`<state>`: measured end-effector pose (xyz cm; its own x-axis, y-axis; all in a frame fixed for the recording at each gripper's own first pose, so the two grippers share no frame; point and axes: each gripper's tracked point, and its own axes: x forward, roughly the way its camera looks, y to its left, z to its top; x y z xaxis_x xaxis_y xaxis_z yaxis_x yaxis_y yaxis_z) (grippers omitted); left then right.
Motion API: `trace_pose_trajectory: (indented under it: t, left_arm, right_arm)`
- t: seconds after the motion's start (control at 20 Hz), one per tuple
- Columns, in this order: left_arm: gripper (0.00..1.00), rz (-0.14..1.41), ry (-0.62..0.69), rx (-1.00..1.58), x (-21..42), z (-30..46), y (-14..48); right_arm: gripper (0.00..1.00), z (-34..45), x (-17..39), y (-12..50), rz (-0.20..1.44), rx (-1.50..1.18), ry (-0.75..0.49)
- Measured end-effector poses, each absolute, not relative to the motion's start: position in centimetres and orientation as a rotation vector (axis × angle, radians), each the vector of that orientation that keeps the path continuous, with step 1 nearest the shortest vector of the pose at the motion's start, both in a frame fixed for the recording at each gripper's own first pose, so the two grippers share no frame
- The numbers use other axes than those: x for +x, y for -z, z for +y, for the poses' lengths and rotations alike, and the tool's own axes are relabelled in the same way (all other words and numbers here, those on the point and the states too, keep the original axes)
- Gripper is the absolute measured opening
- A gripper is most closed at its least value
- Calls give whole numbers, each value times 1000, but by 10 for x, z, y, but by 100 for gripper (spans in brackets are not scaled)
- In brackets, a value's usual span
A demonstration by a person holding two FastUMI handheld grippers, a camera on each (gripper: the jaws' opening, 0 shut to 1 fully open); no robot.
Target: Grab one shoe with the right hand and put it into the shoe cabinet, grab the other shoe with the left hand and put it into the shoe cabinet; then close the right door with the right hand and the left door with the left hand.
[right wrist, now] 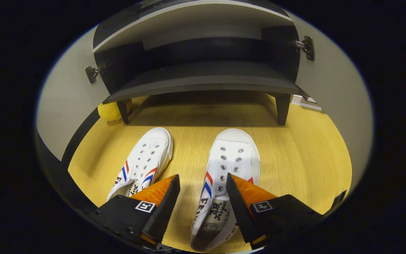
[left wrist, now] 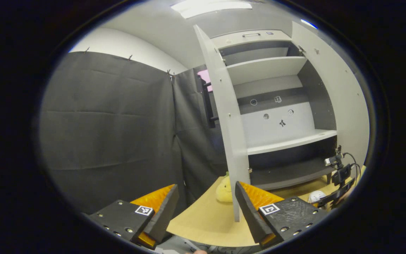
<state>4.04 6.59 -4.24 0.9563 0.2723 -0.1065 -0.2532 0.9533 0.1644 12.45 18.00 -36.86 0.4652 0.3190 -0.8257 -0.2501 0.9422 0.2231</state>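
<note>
Right gripper is spread wide over the right shoe, not gripping it yet. Left gripper hangs open too, facing the shoe cabinet with both doors open.

Bright overhead light, fisheye-warped edges

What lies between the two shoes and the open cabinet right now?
Only bare wooden floor, seen in the right gripper view. The left shoe and right shoe point toward the cabinet; a yellow toy sits aside by its left leg.
</note>
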Motion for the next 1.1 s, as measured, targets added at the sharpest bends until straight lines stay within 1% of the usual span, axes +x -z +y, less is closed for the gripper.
trace_pose_trajectory:
  t: [0.1,0.15,0.2,0.25,0.3,0.35,0.4,0.5,0.55,0.6,0.65,0.75,1.0,1.1]
  left_arm:
    - [93,128,-268,151,41,66,42]
    - [93,128,-269,152,40,66,43]
    - [93,128,-270,152,40,66,42]
    - [93,127,-271,152,40,66,42]
    - [93,125,-273,152,40,67,41]
    - [93,125,-273,149,41,67,42]
    - [93,125,-274,147,41,66,42]
    - [93,125,-274,143,41,66,41]
    - [93,124,-272,141,41,65,41]
    - [93,124,-270,140,41,65,41]
    - [93,122,-268,139,41,65,41]
    - [93,119,-255,142,41,64,41]
    - [93,108,-229,138,42,60,40]
    - [93,104,-219,132,42,59,40]
  right_arm:
    - [83,184,124,375,1058,79,-351]
    - [80,183,123,377,1070,75,-344]
    - [80,179,126,379,1077,62,-317]
    - [69,178,130,381,1076,66,-292]
    - [56,174,129,385,1083,60,-268]
    - [47,169,131,383,1078,53,-248]
    - [35,171,130,386,1084,68,-248]
    - [28,167,135,395,1098,82,-260]
    - [14,168,129,374,1093,93,-254]
    - [14,170,132,386,1095,107,-237]
    - [2,170,129,380,1090,102,-237]
    - [2,170,129,381,1088,102,-244]
    - [2,156,130,362,1049,114,-246]
    - [0,154,132,355,1035,121,-246]
